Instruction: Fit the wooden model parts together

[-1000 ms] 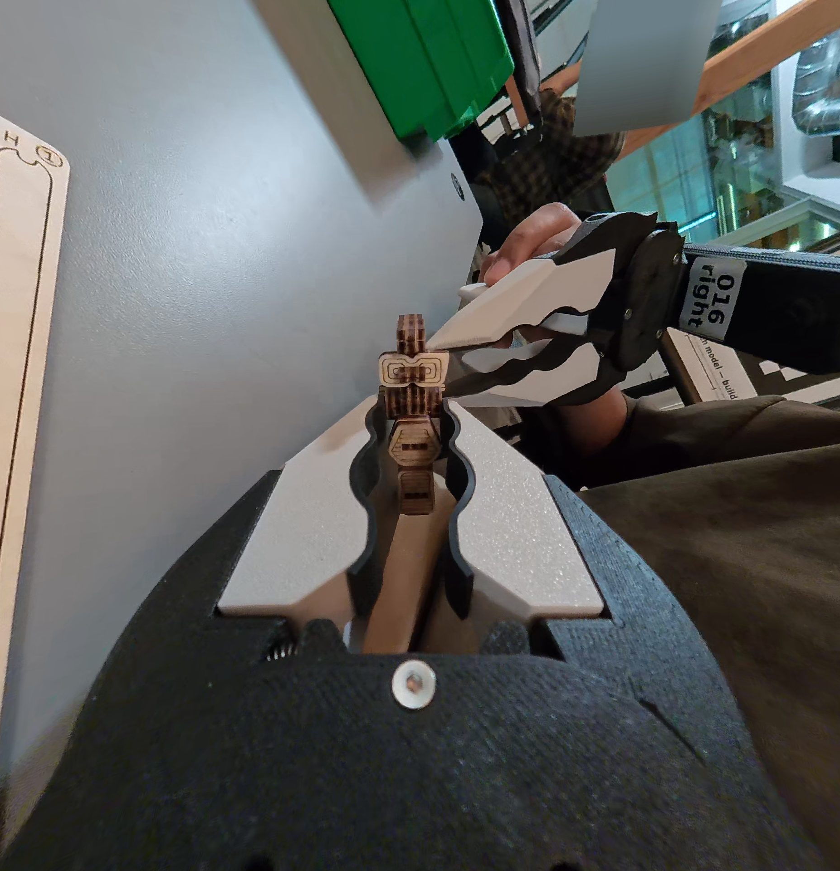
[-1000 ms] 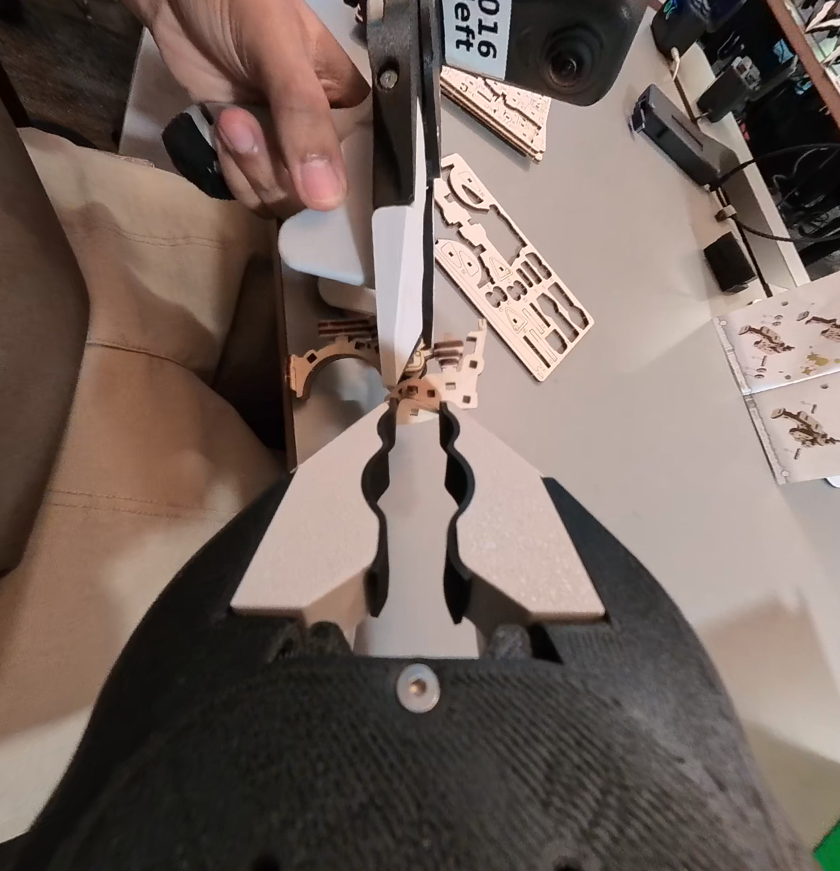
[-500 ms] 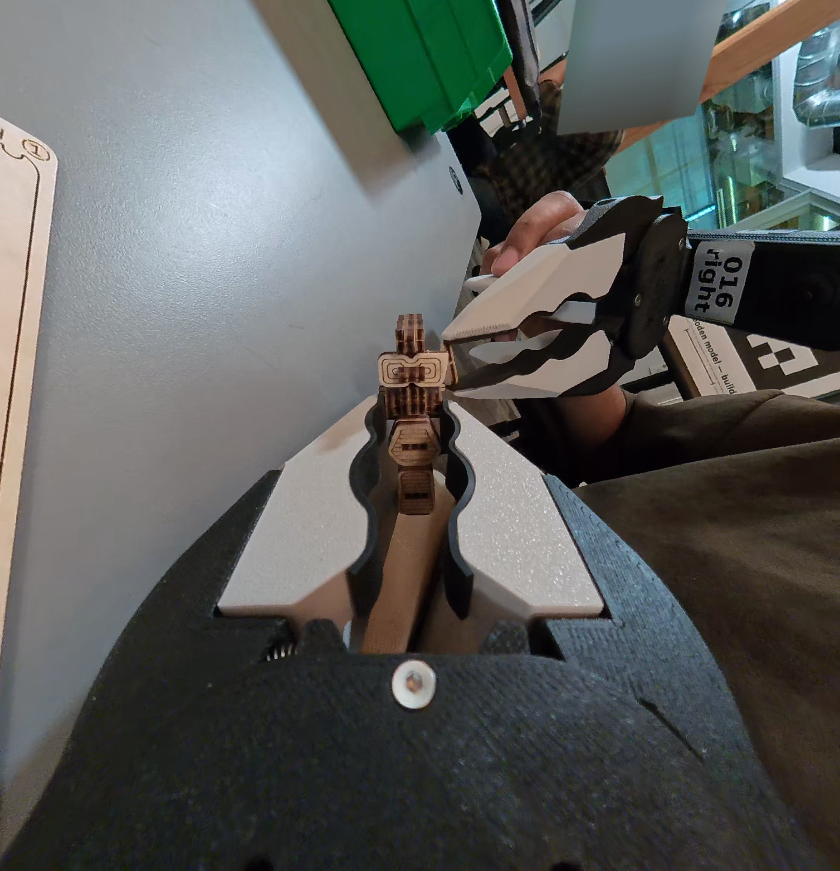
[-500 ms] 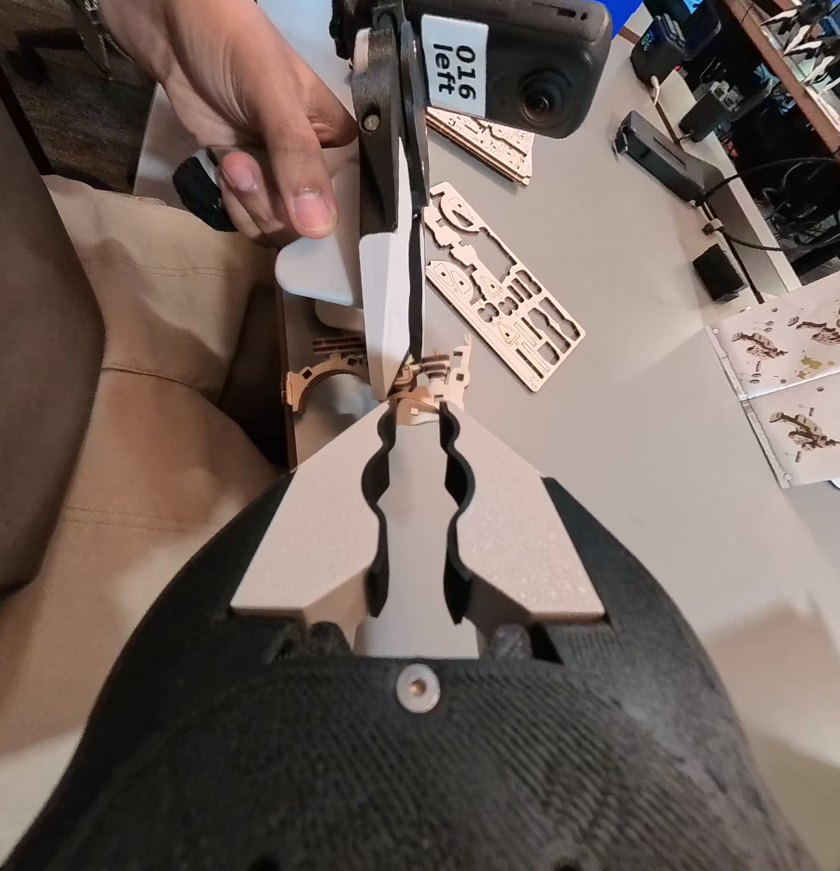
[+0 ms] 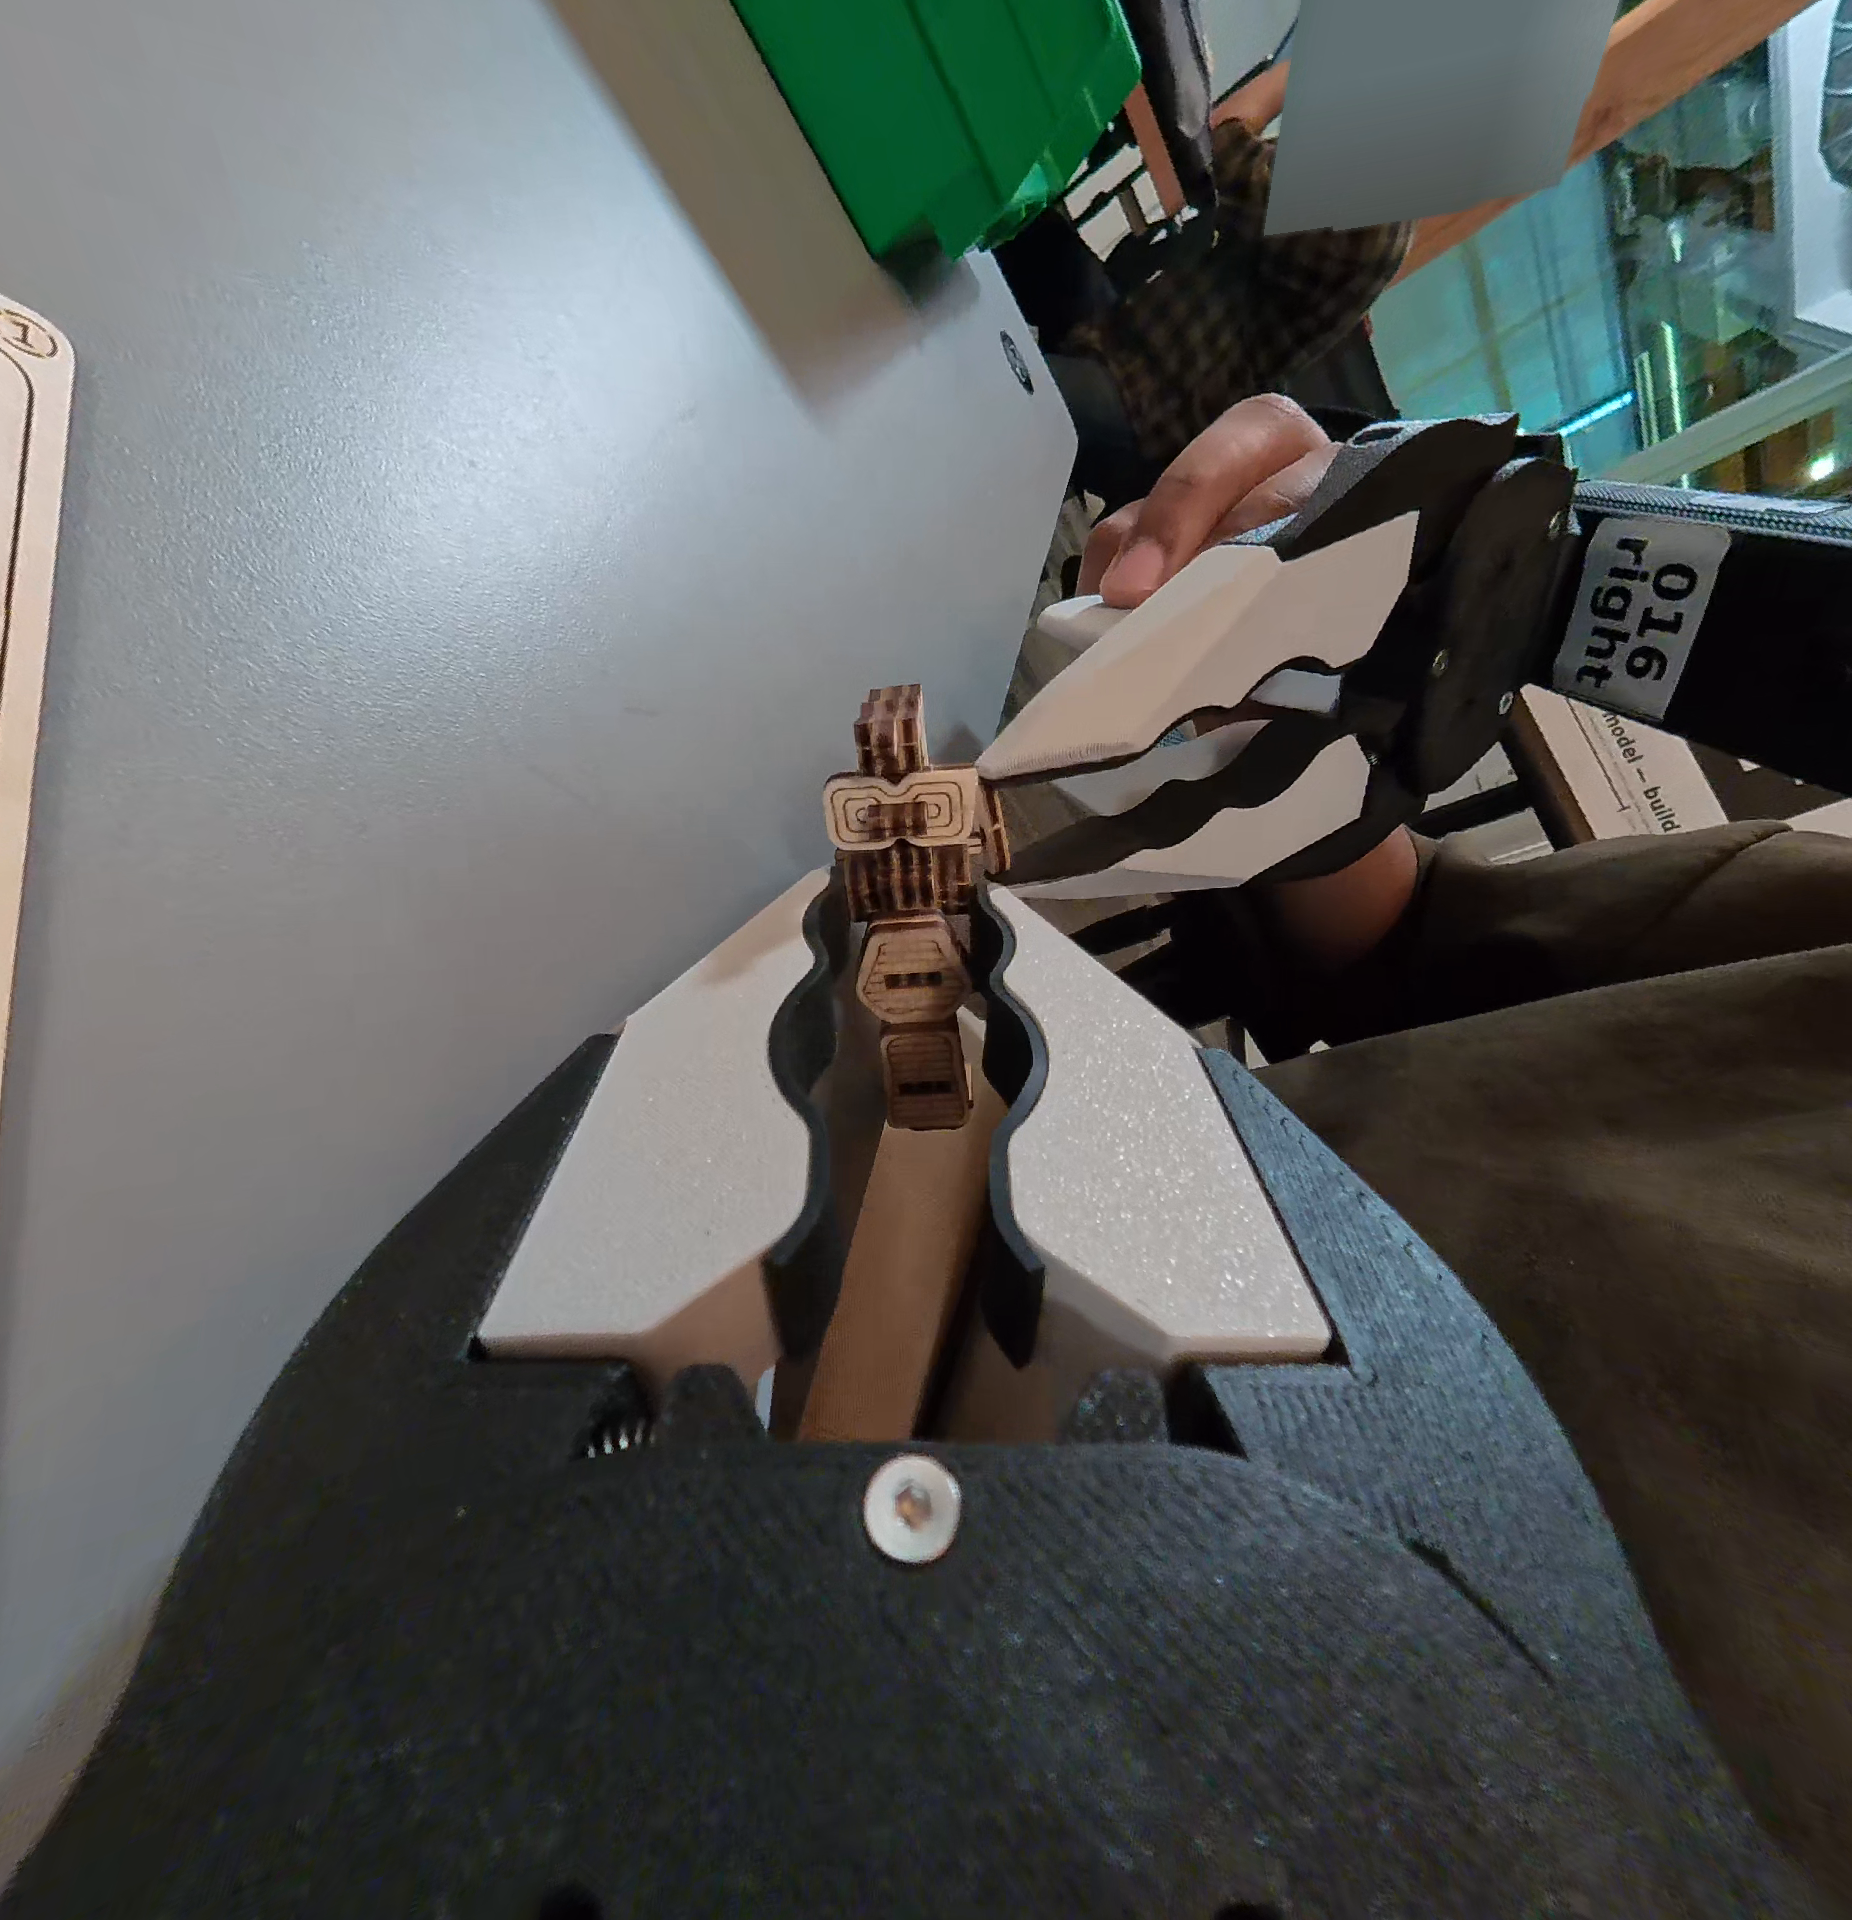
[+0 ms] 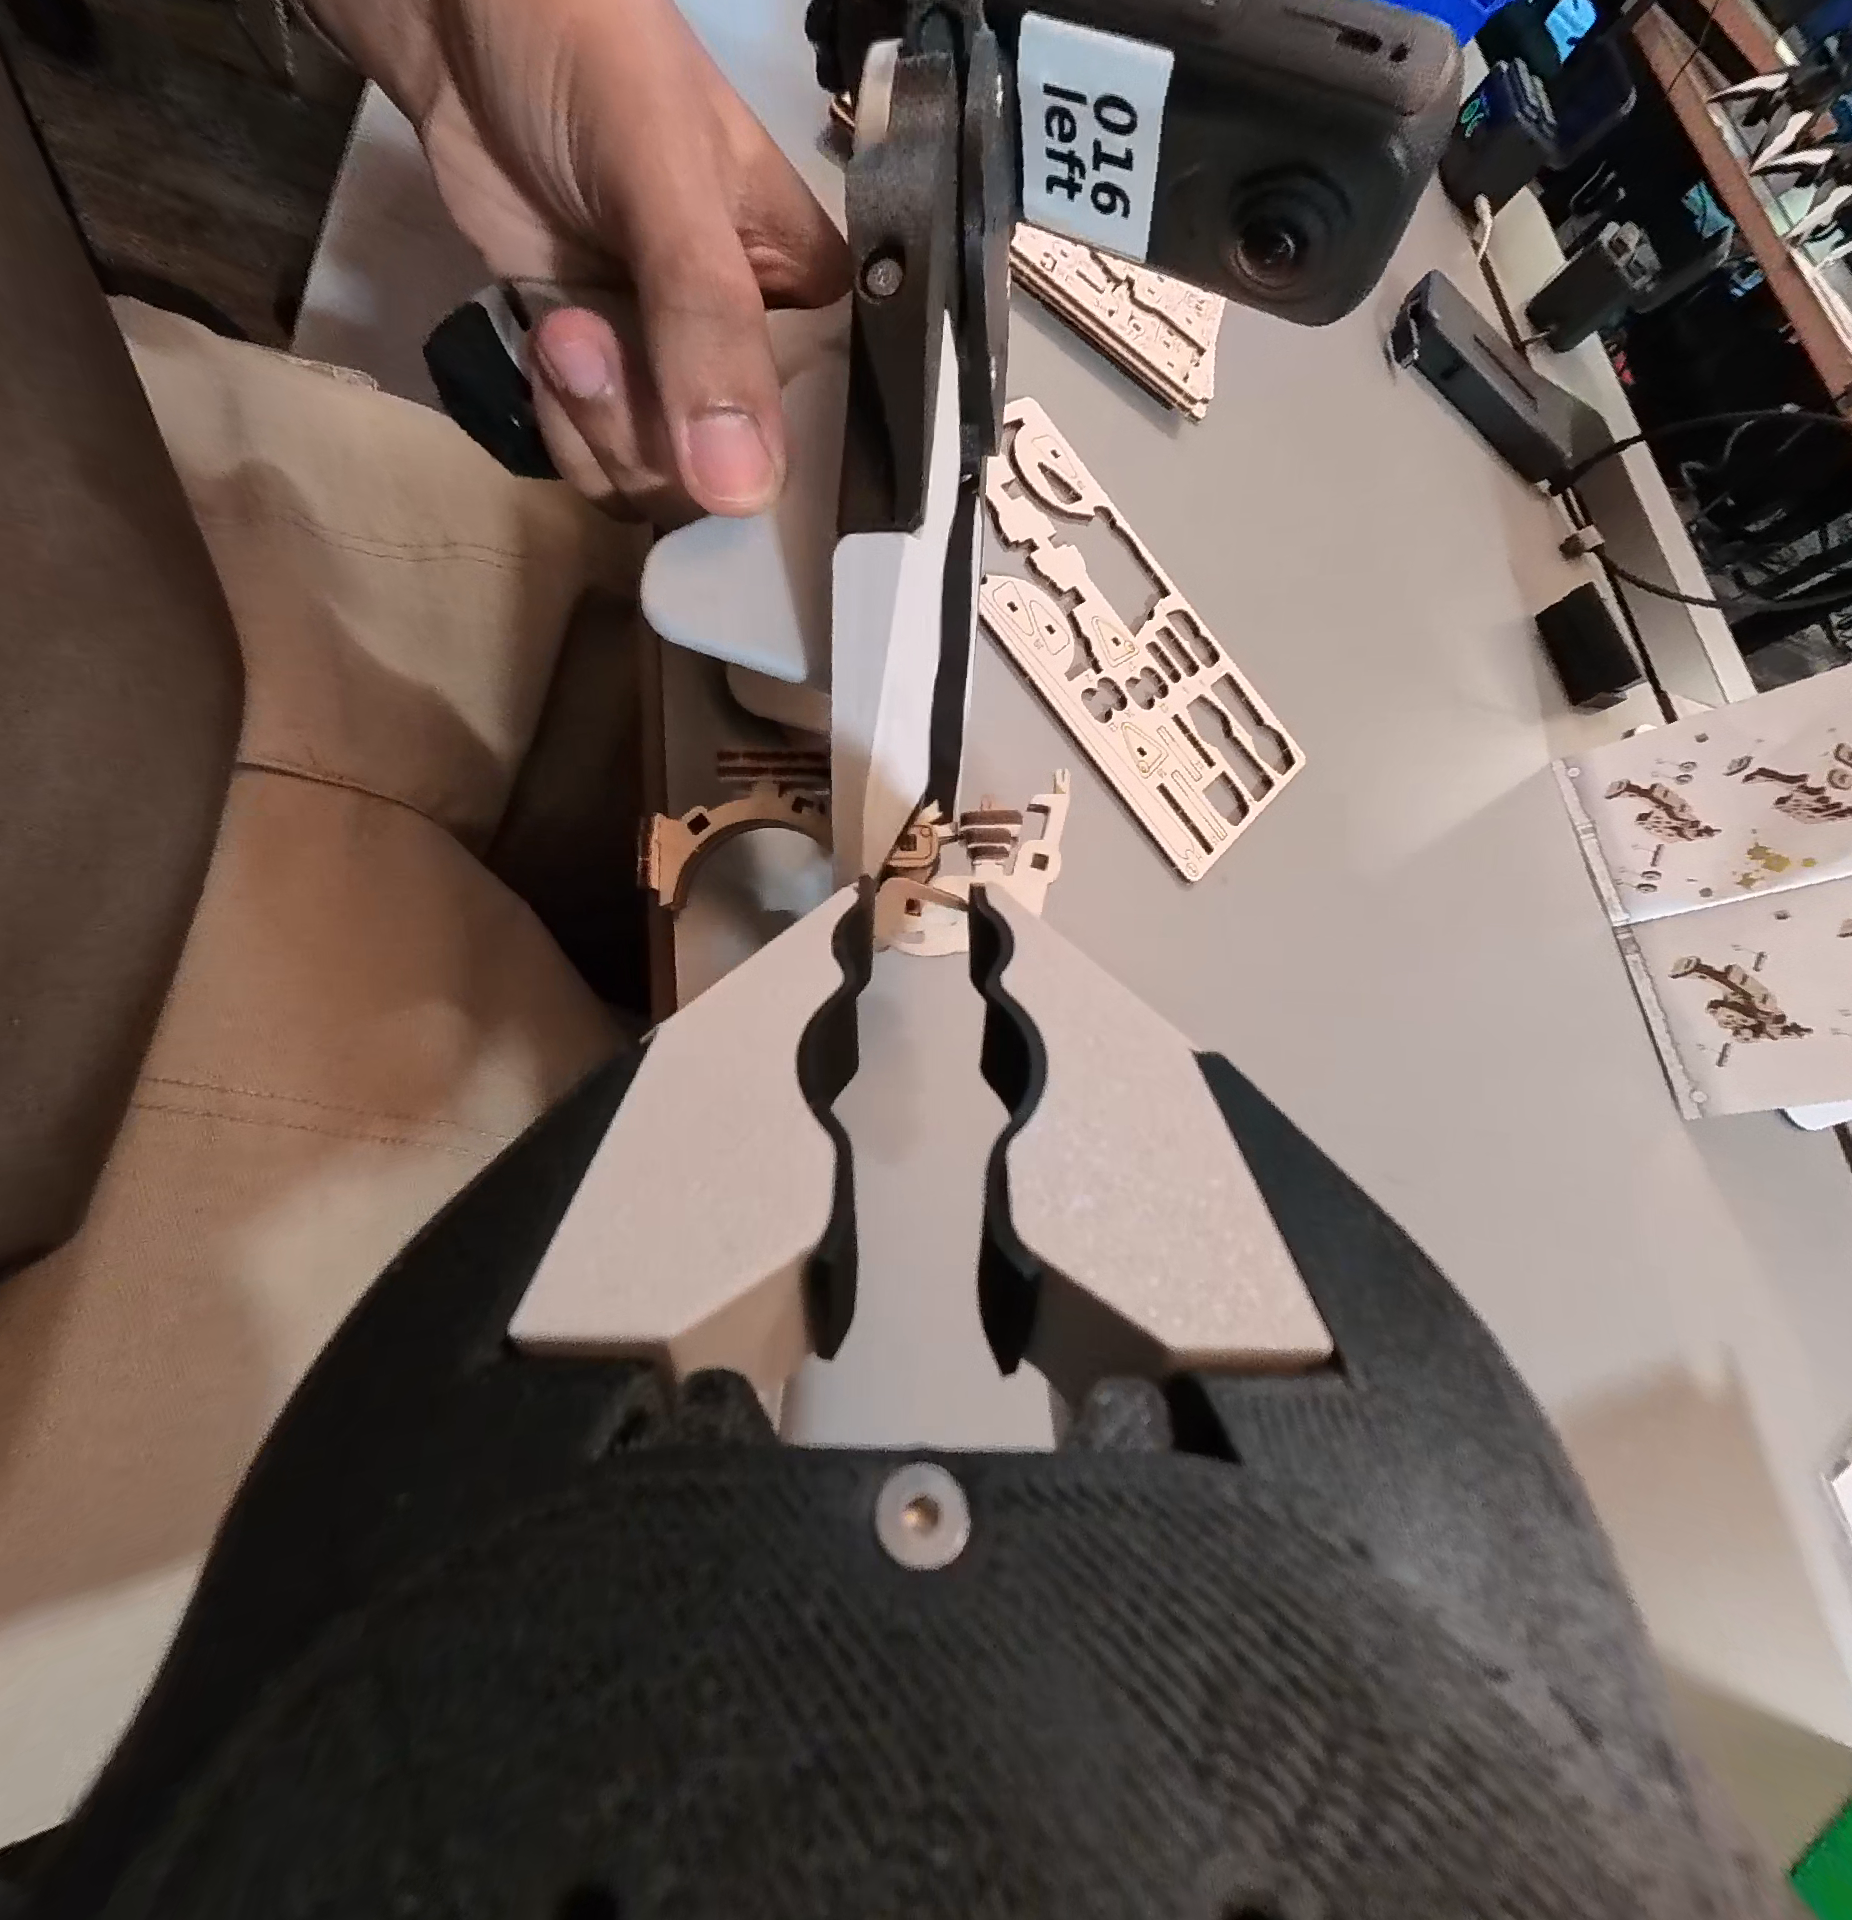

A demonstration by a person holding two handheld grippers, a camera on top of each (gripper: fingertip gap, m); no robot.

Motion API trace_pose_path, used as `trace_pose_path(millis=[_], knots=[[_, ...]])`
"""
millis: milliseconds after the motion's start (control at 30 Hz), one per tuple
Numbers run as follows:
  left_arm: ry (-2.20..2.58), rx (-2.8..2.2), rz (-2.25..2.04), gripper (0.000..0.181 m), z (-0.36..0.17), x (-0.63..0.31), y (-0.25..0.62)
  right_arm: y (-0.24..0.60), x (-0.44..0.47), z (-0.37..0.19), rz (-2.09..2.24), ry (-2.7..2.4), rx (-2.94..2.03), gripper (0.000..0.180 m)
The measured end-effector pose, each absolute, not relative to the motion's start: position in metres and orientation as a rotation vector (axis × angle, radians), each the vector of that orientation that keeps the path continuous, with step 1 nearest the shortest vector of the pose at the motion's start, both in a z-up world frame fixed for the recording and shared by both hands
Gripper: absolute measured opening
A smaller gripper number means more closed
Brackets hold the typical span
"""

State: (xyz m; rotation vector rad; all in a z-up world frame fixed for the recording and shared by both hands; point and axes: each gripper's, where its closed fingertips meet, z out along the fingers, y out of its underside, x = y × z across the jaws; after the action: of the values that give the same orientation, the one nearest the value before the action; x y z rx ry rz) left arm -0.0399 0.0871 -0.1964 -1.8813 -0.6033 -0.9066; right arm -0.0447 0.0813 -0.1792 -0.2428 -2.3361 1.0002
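My left gripper (image 5: 906, 904) is shut on a small brown wooden model assembly (image 5: 899, 821). The assembly stands upright, its patterned head plate above the fingertips and its lower blocks between the jaws. My right gripper (image 5: 997, 826) comes in from the right, its tips closed on a small wooden part (image 5: 989, 821) held against the assembly's right side. In the right wrist view, my right gripper (image 6: 922, 899) holds that pale part (image 6: 927, 920) just below the tips of the left gripper (image 6: 906, 821), which points straight down. Both are held above the table edge and a lap.
A punched-out wooden parts sheet (image 6: 1140, 665) and a stack of sheets (image 6: 1119, 312) lie on the grey table (image 6: 1369, 987). Loose wooden pieces (image 6: 714, 842) lie at its edge. Instruction pages (image 6: 1753, 883) are at the right. A full sheet (image 5: 8, 727) and a green bin (image 5: 932, 114) show in the left wrist view. Only a small space, under 4 cm, lies between the two pairs of fingers.
The right gripper's handle has tilted upward while its tips stayed at the assembly's right side. The left gripper has kept its hold and looms closer in the right wrist view.
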Motion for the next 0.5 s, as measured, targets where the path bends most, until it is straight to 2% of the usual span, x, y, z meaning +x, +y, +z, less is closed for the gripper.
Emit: trace_pose_path(millis=[500], knots=[[-0.568, -1.867, -0.955, 0.033, -0.1917, -0.0348, 0.0865, 0.0843, -0.0434, -0.1837, 0.928, -2.346, -0.206, 0.016]])
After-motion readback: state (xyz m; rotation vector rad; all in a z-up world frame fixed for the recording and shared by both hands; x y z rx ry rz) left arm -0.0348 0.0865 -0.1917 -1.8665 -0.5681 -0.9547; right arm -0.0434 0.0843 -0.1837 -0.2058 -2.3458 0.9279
